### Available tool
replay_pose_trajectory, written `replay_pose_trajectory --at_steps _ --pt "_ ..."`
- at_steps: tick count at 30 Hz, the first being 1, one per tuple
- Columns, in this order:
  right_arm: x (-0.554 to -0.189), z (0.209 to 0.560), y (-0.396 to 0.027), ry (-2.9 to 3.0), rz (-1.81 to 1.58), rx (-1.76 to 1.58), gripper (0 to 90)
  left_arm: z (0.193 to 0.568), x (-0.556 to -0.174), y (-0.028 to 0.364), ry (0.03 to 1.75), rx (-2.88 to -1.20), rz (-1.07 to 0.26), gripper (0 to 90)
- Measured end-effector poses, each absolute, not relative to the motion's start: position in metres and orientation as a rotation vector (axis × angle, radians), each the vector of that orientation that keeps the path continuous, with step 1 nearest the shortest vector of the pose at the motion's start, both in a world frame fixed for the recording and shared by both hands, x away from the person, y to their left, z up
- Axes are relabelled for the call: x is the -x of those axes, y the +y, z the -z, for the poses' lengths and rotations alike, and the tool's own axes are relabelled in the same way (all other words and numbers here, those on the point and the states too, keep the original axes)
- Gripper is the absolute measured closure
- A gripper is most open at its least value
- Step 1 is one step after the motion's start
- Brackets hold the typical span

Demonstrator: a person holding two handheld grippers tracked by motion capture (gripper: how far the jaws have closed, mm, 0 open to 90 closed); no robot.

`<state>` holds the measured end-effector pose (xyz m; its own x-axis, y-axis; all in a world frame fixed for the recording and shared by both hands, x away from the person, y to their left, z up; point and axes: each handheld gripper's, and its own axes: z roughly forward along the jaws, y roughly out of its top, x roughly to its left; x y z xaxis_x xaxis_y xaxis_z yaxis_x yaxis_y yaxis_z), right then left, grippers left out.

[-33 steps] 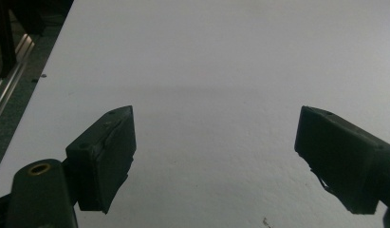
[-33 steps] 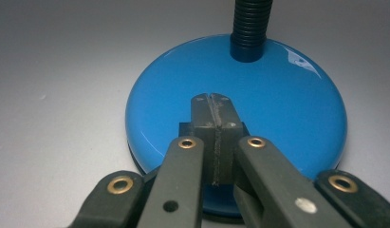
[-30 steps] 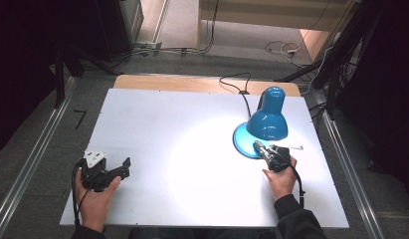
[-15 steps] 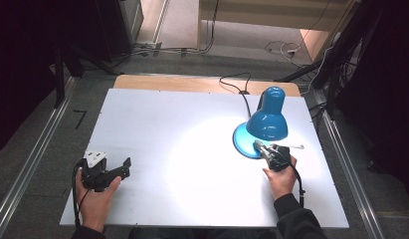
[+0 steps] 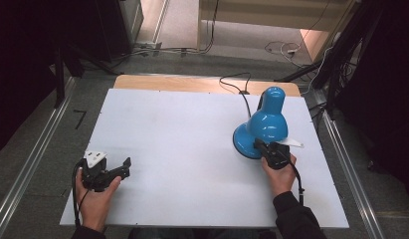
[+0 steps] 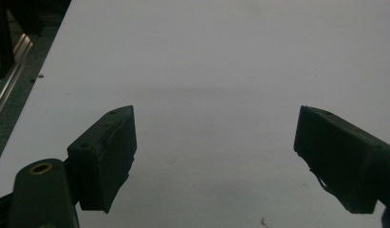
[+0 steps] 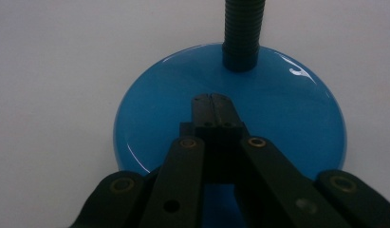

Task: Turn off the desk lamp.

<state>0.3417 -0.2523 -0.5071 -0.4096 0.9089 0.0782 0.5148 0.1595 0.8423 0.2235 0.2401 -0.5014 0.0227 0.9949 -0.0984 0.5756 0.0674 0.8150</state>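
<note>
Right gripper [image 7: 212, 98] has its jaws pressed together with nothing between them, tips resting over the round blue base [image 7: 150, 114] of the desk lamp [image 5: 265, 123]. From the right gripper view, the closed tips sit near the middle of the glossy base, just short of the dark ribbed neck [image 7: 242, 33] that rises from its far side. From above, the right hand [image 5: 278, 172] holds that gripper at the near edge of the lamp, which stands on the right side of the white tabletop [image 5: 182, 129], shade tilted down toward the person. Its black cord [image 5: 239, 87] runs off the far edge.

Over at the near left corner, the left gripper [image 5: 123, 167] lies low on the tabletop in the left hand [image 5: 95, 196], jaws spread wide apart and holding nothing, well apart from the lamp. A grey three-cornered plate [image 5: 95, 158] sits on top of it.
</note>
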Motion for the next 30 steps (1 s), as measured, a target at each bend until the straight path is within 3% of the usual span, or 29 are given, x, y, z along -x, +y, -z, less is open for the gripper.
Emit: replay_pose_trajectory --at_steps 10,19,20,24,30 --pt "-0.348 0.507 -0.26 1.956 -1.181 -1.426 87.2 0.502 -0.224 0.242 1.638 -1.585 -0.744 15.0" --pt "-0.349 0.506 -0.263 1.949 -1.212 -1.452 66.4 0.502 -0.224 0.243 1.643 -1.582 -0.736 15.0" --pt "-0.348 0.505 -0.264 1.944 -1.206 -1.456 59.6 0.502 -0.224 0.243 1.644 -1.581 -0.736 15.0" --pt "-0.349 0.504 -0.267 1.922 -1.194 -1.475 47.3 0.502 -0.224 0.243 1.646 -1.579 -0.734 15.0" --pt "-0.35 0.503 -0.271 1.91 -1.179 -1.475 38.9 0.502 -0.224 0.243 1.646 -1.58 -0.734 15.1"
